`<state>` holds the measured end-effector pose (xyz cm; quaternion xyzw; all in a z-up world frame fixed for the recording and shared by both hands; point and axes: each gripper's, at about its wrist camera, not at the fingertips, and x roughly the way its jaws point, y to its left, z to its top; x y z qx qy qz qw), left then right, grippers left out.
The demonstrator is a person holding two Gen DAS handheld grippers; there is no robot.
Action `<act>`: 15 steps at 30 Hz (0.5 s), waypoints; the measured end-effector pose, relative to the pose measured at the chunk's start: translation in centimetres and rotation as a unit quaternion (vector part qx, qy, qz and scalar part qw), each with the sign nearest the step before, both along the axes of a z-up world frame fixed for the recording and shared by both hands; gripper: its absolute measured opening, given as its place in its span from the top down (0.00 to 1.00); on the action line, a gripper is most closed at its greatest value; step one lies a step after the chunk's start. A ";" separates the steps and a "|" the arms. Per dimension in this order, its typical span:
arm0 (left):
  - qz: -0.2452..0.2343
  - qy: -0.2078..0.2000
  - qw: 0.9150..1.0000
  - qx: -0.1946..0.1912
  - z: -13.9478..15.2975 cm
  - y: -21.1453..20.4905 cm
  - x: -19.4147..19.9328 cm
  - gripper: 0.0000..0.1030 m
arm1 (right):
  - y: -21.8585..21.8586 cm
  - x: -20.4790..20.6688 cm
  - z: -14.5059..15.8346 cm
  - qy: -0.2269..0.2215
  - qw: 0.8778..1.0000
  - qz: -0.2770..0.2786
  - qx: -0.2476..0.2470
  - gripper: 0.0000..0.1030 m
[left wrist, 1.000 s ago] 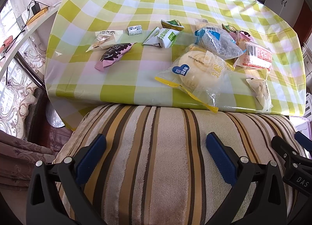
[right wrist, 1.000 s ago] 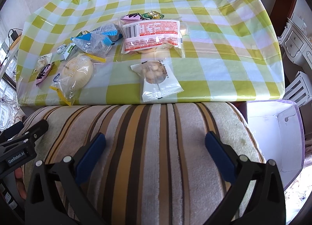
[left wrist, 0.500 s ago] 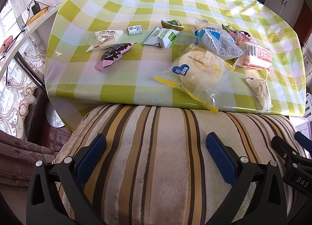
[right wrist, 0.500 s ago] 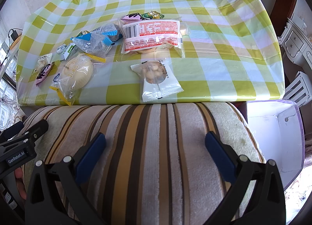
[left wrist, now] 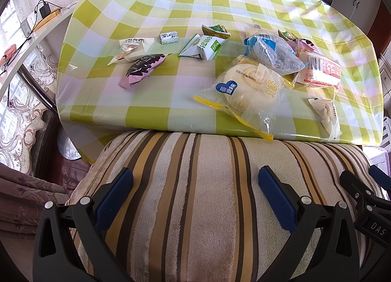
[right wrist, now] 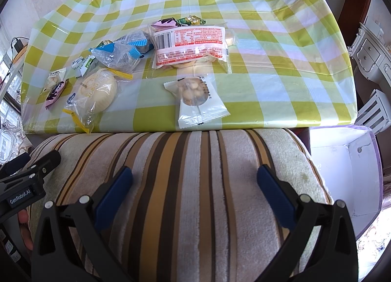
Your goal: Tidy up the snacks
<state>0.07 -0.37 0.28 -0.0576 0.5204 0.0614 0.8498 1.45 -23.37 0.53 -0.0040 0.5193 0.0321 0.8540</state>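
Note:
Several wrapped snacks lie on a green-and-white checked table (left wrist: 146, 13). A round bun in a clear bag (left wrist: 249, 86) lies near the front edge; it also shows in the right wrist view (right wrist: 97, 91). A pink-and-black packet (left wrist: 144, 66), green-white packets (left wrist: 205, 47), a blue-trimmed clear bag (left wrist: 271, 54) and a red-printed bag (right wrist: 190, 44) lie behind. A white cookie packet (right wrist: 198, 101) lies at the front edge. My left gripper (left wrist: 195, 189) and right gripper (right wrist: 195, 189) are open and empty, both held above a striped cushion, short of the table.
The striped plush cushion (left wrist: 195, 196) lies between the grippers and the table. A white box with a purple rim (right wrist: 342, 167) stands on the floor at the right. A white side shelf with cables (left wrist: 31, 27) is at the left. A white chair (right wrist: 374, 108) stands at the right.

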 end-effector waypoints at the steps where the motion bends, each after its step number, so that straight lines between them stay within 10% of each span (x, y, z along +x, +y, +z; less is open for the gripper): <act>1: 0.000 0.000 1.000 0.000 0.0 0.0 0.0 0.04 | -0.1 0.0 0.0 0.000 1.000 0.000 0.000 0.01; 15: -0.026 -0.026 0.999 -0.036 1.3 0.1 0.6 0.04 | -0.7 0.5 0.2 0.016 0.999 0.004 0.029 0.01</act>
